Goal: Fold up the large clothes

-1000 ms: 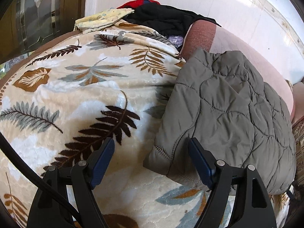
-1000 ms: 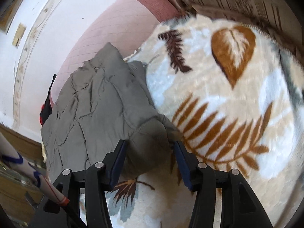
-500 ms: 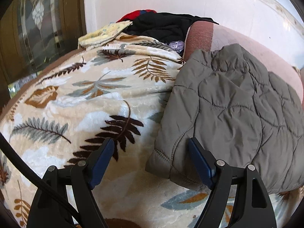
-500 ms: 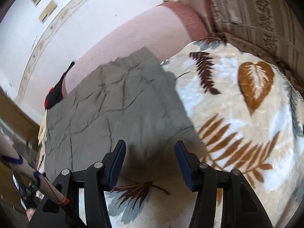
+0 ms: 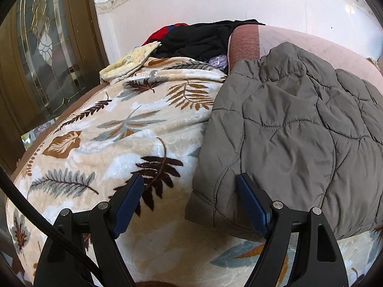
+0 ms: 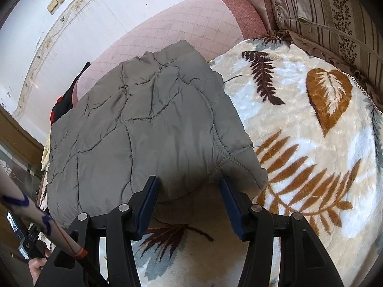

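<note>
A grey quilted jacket (image 5: 299,129) lies folded flat on a cream blanket (image 5: 115,129) with a leaf print. In the left wrist view my left gripper (image 5: 191,198) is open just in front of the jacket's near left corner. Its right finger (image 5: 251,201) overlaps the jacket's edge and its left finger sits over the blanket. In the right wrist view the jacket (image 6: 143,124) fills the middle. My right gripper (image 6: 190,198) is open over the jacket's near right edge. Fabric shows between its pads, but they do not press on it.
A pile of black and red clothes (image 5: 203,38) and a yellow cloth (image 5: 129,62) lie at the blanket's far end. A pink padded back (image 6: 182,26) runs behind the jacket. A striped cushion (image 6: 323,12) bounds the right side. A glass-panelled door (image 5: 43,47) stands left. A person's hand (image 6: 37,266) shows low left.
Both wrist views have rolled toward level. The right gripper has come back over the jacket's near edge. The jacket itself has not moved, and neither gripper's opening has changed.
</note>
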Motion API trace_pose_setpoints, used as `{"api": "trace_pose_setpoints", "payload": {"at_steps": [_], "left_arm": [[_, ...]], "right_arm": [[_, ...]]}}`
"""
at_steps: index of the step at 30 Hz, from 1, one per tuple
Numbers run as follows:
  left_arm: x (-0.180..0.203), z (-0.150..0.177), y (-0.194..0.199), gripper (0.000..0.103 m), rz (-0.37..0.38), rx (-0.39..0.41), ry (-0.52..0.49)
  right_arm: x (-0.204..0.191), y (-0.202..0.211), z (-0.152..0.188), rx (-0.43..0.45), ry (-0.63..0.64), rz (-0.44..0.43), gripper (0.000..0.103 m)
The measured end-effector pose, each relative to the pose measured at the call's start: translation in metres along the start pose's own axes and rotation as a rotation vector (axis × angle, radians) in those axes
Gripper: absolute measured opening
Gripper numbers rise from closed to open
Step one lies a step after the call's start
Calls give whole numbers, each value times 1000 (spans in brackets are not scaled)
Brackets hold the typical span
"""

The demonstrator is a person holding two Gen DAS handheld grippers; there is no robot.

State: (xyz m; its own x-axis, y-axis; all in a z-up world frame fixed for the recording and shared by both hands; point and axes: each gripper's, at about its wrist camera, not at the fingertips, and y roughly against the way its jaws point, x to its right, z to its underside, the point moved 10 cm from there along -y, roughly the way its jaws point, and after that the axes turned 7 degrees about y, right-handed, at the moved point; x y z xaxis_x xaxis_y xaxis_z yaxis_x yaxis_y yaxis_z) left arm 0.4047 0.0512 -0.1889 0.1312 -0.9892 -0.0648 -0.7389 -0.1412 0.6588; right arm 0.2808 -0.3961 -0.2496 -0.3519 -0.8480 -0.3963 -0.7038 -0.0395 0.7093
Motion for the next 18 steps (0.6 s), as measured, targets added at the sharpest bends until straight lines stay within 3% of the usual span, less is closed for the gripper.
{"api": "trace_pose_setpoints", "payload": {"at_steps": [18], "left_arm": [[3, 0, 1, 80, -22, 13, -29]], "right_arm": [[9, 5, -2, -11, -48, -19, 61]]}}
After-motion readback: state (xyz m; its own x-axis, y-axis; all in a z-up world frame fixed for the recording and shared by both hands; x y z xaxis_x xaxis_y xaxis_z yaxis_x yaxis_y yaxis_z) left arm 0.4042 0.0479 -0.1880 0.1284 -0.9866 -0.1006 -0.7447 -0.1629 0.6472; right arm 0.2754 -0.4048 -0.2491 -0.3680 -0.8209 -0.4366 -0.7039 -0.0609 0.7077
